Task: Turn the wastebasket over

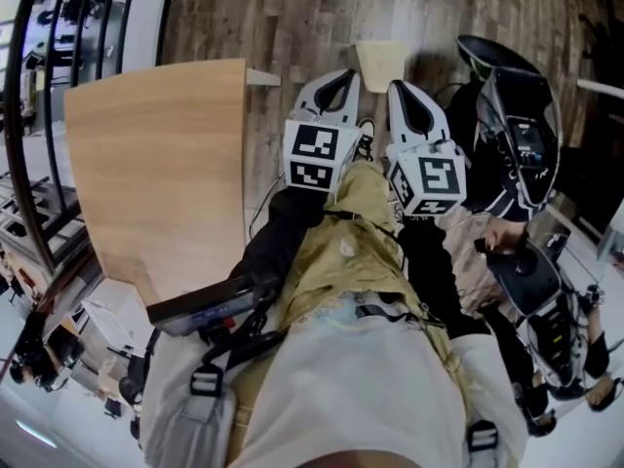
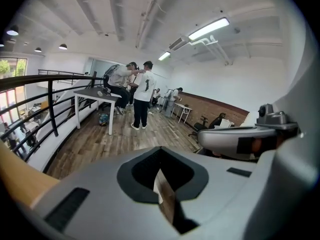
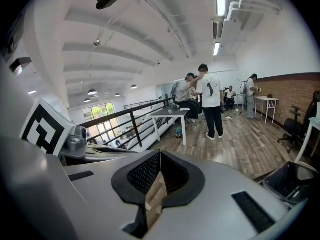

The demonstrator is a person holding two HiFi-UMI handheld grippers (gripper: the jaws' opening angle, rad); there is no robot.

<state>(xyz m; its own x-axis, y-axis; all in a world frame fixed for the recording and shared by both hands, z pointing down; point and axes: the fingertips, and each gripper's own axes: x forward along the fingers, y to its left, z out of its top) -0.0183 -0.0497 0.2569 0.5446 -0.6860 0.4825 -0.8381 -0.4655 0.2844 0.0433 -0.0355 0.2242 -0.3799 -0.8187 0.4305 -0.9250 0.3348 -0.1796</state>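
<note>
Wooden floor (image 1: 292, 18) holds a beige mesh wastebasket (image 1: 380, 63) at twelve o'clock; left tongs (image 1: 331, 86) and right tongs (image 1: 414, 100) closed, empty.

1. Head view: light wooden tabletop (image 1: 156, 174) at 9 o'clock; dark plank floor (image 1: 292, 18) at 12 o'clock.
2. Left gripper view: black railing (image 2: 50, 81) at 9 o'clock; table (image 2: 90, 93) at 10 o'clock, standing person in white shirt (image 2: 145, 91) just beside it.
3. Lit ceiling strip light (image 2: 209, 28) at 1 o'clock.
4. Right gripper view: brick wall (image 3: 295, 91) at 3 o'clock.
</note>
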